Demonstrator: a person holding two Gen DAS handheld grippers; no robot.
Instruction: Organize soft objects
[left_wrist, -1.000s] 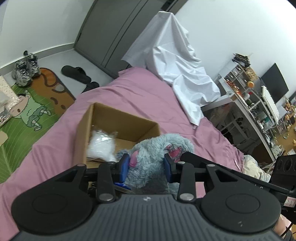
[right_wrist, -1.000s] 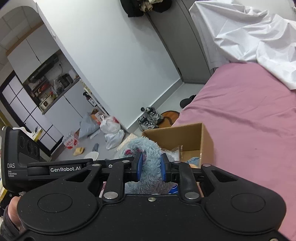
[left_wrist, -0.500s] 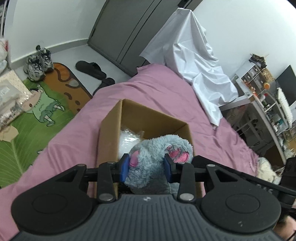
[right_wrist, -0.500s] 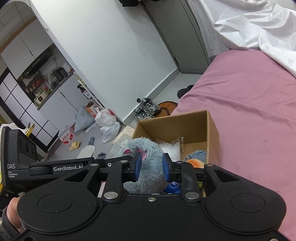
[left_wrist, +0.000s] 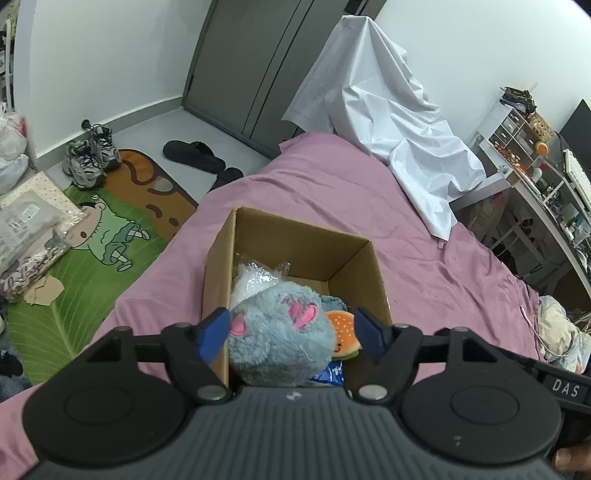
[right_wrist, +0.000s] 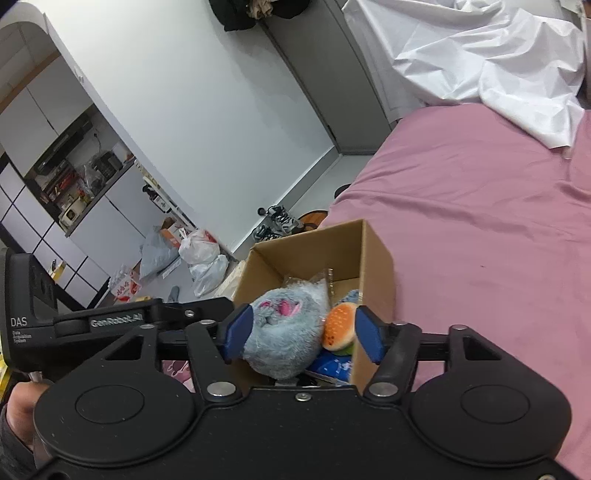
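Observation:
A grey plush toy (left_wrist: 279, 334) with pink patches lies in the near end of an open cardboard box (left_wrist: 306, 236) on the pink bed. My left gripper (left_wrist: 291, 334) is open, its blue pads on either side of the plush and clear of it. My right gripper (right_wrist: 301, 334) is open too, straddling the same plush (right_wrist: 284, 328) over the box (right_wrist: 373, 258). Also in the box are an orange burger plush (left_wrist: 343, 332), a clear bag of white stuffing (left_wrist: 255, 278), a blue soft item (left_wrist: 334, 302) and a blue packet (left_wrist: 330, 371).
The pink bed (left_wrist: 369, 206) spreads around the box, with a white sheet (left_wrist: 388, 110) draped at its far end. Beside the bed are a cartoon floor mat (left_wrist: 99, 229), sneakers (left_wrist: 88, 155) and black slippers (left_wrist: 195, 155). A cluttered desk (left_wrist: 535, 177) stands at the right.
Both grippers carried the grey plush over the box and lowered it in, then opened and let it go. The burger plush and blue packet now show beside it.

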